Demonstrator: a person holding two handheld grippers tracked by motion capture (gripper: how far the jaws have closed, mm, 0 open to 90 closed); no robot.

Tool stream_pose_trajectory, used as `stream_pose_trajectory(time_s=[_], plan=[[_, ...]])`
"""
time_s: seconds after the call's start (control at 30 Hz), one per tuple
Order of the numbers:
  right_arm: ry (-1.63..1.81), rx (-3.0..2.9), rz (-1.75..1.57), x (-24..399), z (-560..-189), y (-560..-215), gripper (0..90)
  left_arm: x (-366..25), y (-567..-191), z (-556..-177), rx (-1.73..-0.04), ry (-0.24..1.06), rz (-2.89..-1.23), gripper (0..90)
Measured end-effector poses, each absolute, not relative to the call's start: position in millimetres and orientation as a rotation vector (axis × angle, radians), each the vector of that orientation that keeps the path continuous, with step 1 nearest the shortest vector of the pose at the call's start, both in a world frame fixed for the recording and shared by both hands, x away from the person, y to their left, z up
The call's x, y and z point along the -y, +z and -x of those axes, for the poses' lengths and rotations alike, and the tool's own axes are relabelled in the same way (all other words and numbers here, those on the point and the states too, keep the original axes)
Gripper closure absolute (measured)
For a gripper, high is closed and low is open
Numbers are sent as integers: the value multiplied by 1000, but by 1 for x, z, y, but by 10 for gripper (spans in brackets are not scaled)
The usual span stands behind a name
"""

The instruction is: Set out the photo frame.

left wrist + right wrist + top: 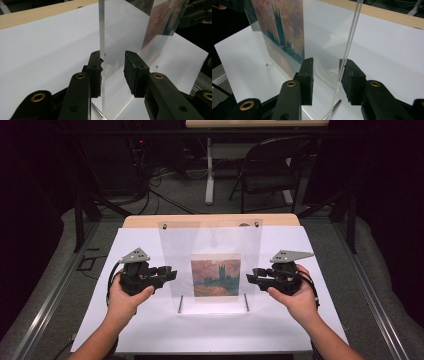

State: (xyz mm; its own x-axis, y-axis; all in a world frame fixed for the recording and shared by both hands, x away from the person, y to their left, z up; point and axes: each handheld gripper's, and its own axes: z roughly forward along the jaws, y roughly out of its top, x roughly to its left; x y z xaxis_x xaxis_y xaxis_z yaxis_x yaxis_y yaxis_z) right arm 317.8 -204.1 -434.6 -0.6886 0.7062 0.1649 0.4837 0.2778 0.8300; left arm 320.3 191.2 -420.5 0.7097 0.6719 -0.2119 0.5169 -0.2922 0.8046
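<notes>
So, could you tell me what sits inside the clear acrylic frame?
Inside the clear acrylic frame sits a painting print of dark towers under a reddish sky. Its back is hidden from view.

Your left gripper (pixel 112 72) view cuts the acrylic frame (pixel 101 30) off at top and bottom. The painting (pixel 280 27) is cropped at the top in your right gripper (pixel 325 83) view. From above, the far chair (pixel 272 167) is too dark to read.

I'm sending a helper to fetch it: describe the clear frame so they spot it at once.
On the white sheet covering the table, go to the middle, between the two hand-held tongs. The clear frame stands upright there on two thin metal rods. Unlike everything around it, it is see-through and carries a small reddish painting.
</notes>
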Motion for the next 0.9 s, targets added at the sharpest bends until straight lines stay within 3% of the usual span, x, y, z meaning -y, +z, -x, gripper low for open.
stream_pose_trajectory(time_s=[0.9], plan=[[1384, -2332, -1089, 205, -313, -440, 602, -189, -428, -315, -926, 185, -1977, 608]])
